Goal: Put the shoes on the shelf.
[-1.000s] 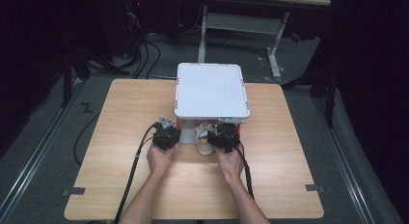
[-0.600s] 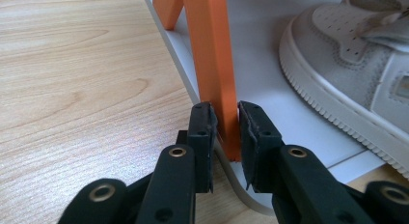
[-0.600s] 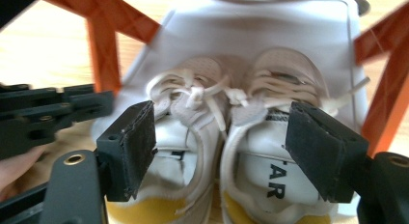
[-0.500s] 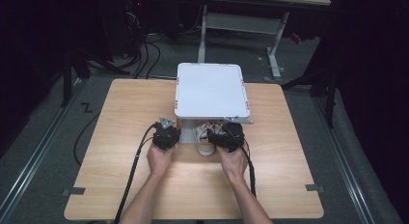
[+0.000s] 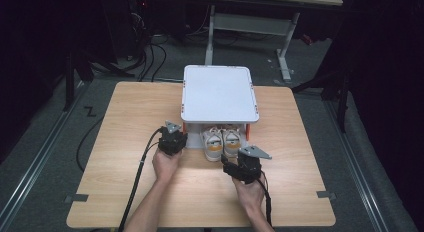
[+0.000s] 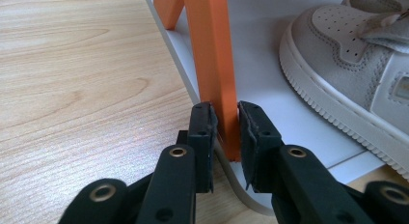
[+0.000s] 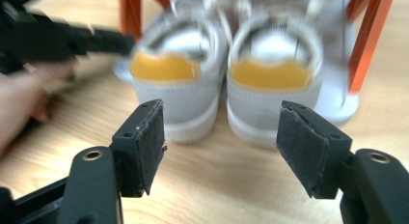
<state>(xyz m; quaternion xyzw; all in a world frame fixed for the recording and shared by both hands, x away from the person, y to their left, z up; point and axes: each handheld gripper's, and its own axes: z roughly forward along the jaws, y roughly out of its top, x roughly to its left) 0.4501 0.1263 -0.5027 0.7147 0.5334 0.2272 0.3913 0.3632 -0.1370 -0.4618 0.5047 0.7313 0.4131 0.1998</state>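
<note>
A white two-level rack (image 5: 219,94) with orange legs stands mid-table. A pair of white shoes (image 5: 222,142) with yellow heels sits on its lower shelf (image 6: 255,50), heels toward me. My left gripper (image 5: 179,138) is at the rack's front-left corner, and its jaws (image 6: 226,122) are shut on an orange leg (image 6: 212,55). One shoe (image 6: 347,74) lies just right of that leg. My right gripper (image 5: 239,162) is over the table a little in front of the shoes (image 7: 222,84). It is open (image 7: 219,137); its jaws have just been closing slightly, with nothing between them.
Bare wooden tabletop (image 5: 125,122) lies on both sides of the rack and in front of the hands. Cables trail from both grippers toward the near edge. The left hand and the left gripper (image 7: 58,40) appear at the left of the right gripper view.
My right gripper has drawn back from the shoes toward the near edge and a bit to the right. The left gripper has stayed on the rack leg.
</note>
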